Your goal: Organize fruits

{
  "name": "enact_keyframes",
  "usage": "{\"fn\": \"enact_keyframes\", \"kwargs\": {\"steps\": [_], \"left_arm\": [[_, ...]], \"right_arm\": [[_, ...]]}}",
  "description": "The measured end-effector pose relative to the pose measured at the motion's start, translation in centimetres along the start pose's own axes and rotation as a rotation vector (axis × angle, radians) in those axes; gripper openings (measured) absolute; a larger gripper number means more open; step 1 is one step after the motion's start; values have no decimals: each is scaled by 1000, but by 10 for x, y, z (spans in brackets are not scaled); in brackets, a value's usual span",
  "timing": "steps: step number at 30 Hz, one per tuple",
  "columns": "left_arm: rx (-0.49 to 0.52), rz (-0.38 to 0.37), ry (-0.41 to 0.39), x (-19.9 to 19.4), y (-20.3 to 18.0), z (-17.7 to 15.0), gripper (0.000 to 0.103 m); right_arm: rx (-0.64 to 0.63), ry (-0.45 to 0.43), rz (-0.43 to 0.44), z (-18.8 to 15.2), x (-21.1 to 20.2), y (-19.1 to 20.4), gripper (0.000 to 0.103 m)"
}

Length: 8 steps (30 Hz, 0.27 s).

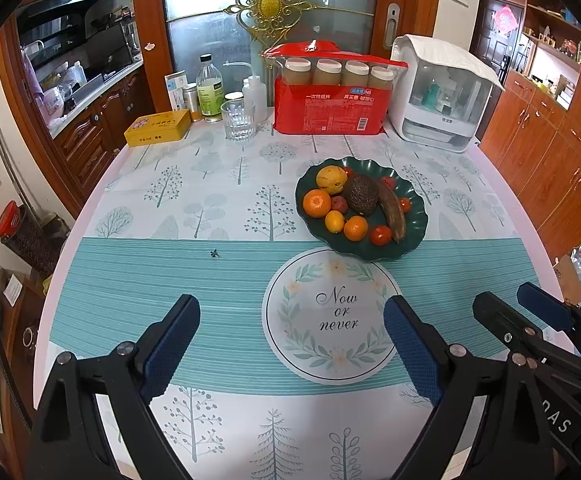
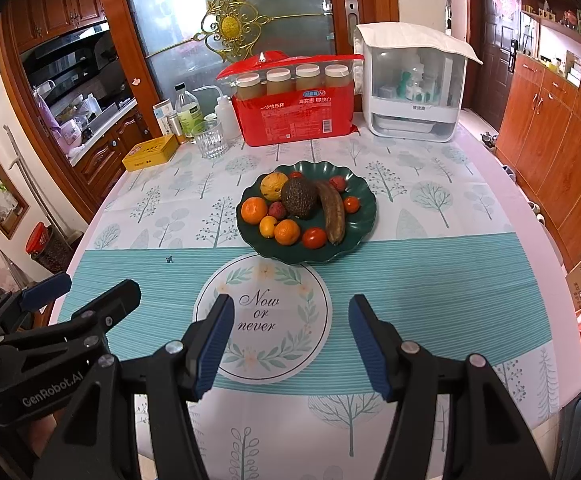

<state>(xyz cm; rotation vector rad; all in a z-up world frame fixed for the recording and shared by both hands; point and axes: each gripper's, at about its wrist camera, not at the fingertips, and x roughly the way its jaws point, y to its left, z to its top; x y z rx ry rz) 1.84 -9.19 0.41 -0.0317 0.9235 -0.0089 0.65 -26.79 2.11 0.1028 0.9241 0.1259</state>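
Both grippers, left (image 1: pixel 292 344) and right (image 2: pixel 290 346), spread wide and empty, hovering low over the bench (image 2: pixel 430 280). All the fruit (image 2: pixel 298 198) sits piled on the green plate (image 2: pixel 364 212), well ahead of me. Could be sorted already, or waiting.

On the tablecloth (image 2: pixel 430 280) covering the worktop I read "Now or never" inside a round leaf wreath (image 2: pixel 262 314), printed in dark script across three lines. The red pack (image 2: pixel 294 120) at the back carries white Chinese characters, "一次性纸杯", with more characters beside them under a small blue badge that I cannot make out; there is a barcode on its lower right. On the side of the left tongs (image 2: pixel 56 388), seen from my right camera, I read "GenRobot.AI" in pale letters. From my left camera the right tongs (image 1: pixel 562 424) show only part of a word, ending in "AS". The yellow tin (image 1: pixel 157 128) has print too small to read.
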Motion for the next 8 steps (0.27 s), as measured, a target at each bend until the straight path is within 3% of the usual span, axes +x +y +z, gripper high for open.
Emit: {"fn": "enact_keyframes", "kwargs": {"steps": [8], "left_arm": [[0,-1,0,0,1,0,93]], "right_arm": [[-1,1,2,-1,-1,-1,60]]}}
